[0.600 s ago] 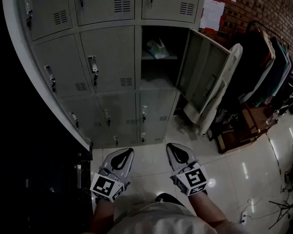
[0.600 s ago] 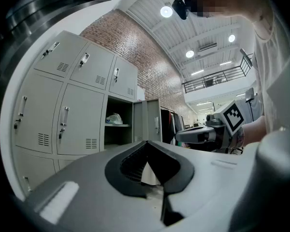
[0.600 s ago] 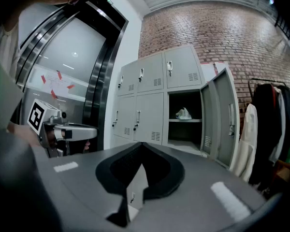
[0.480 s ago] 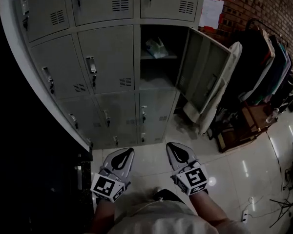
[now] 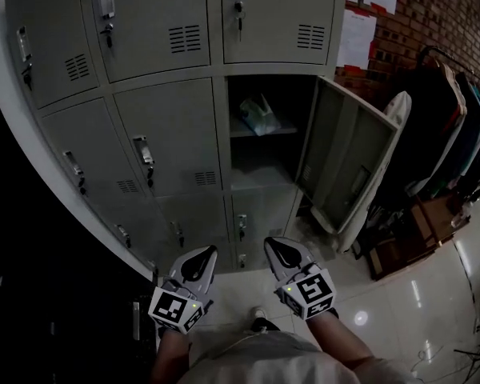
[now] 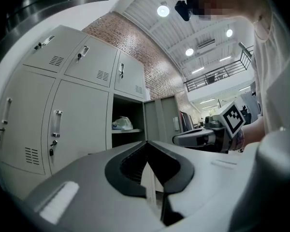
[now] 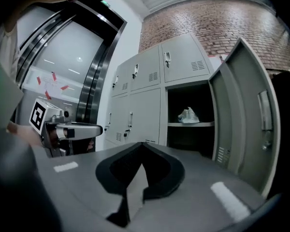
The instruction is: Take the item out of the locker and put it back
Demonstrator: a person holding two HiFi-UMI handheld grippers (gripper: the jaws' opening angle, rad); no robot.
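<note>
A grey bank of lockers point(image 5: 168, 126) stands ahead. One locker is open, its door point(image 5: 344, 166) swung out to the right. On its upper shelf lies a pale crumpled plastic bag point(image 5: 260, 114), also seen in the left gripper view point(image 6: 122, 123) and the right gripper view point(image 7: 188, 115). My left gripper point(image 5: 208, 251) and right gripper point(image 5: 273, 243) are held side by side low in front of the lockers, well short of the bag. Both are shut with nothing between the jaws point(image 6: 146, 143) point(image 7: 142, 144).
A white garment point(image 5: 388, 146) hangs behind the open door. A rack of dark clothes point(image 5: 452, 110) stands at the right against a brick wall point(image 5: 400, 22). A dark wall panel point(image 5: 32, 278) borders the lockers on the left. The glossy tiled floor point(image 5: 416, 294) lies below.
The lockers have come closer and larger in all views as both grippers moved toward them. The jaws stayed shut and the bag has not moved.
</note>
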